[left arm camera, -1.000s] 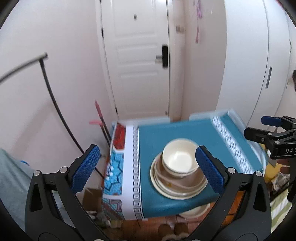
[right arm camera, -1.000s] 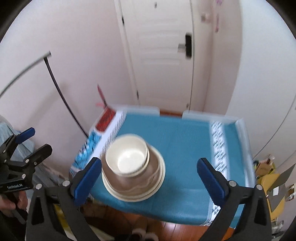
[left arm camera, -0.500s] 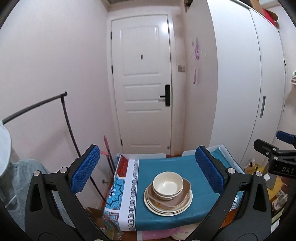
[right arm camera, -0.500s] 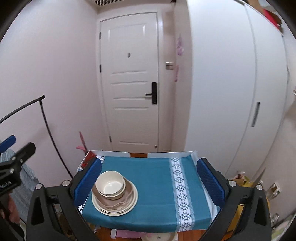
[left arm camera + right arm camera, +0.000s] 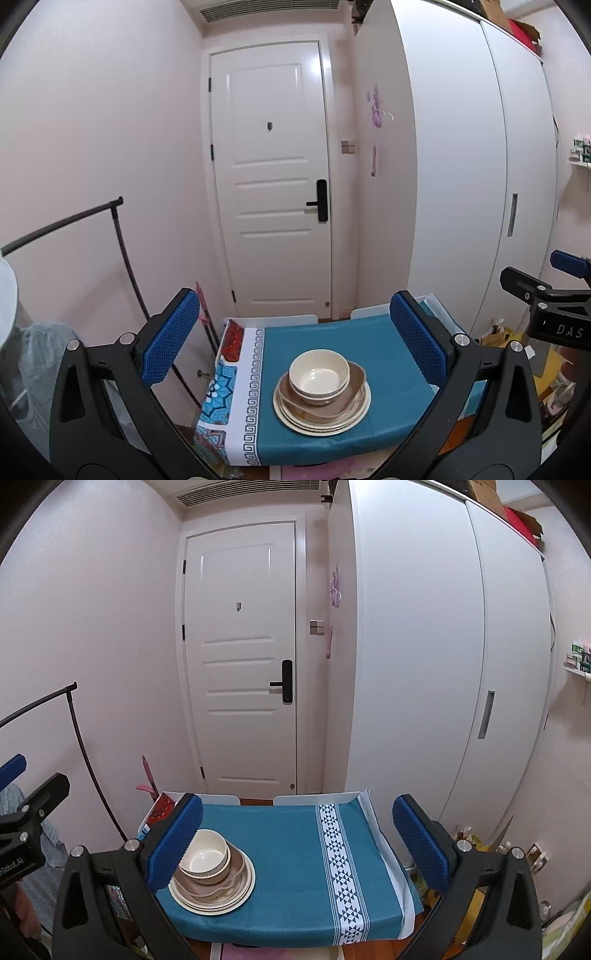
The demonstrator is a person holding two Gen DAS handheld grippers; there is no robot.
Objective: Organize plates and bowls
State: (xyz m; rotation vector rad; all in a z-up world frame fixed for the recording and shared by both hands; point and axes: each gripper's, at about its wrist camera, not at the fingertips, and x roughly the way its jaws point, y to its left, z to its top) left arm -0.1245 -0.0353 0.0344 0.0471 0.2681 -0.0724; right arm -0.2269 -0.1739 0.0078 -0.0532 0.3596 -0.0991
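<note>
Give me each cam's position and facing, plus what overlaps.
Left wrist: on the left tongs, level, facing the white door; right tongs show at right edge.
Right wrist: on the right tongs, same heading; left tongs at left edge.
Shared: door, teal tablecloth, stacked bowls and plates.

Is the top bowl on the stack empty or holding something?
Empty: the top bowl shows a bare cream interior in both wrist views, sitting upright on the stack of plates.

We've got the right gripper [image 5: 297, 834] spread wide above the teal table [image 5: 288, 871], with the bowl [image 5: 204, 854] and plates [image 5: 212, 890] stacked at 8 o'clock.
</note>
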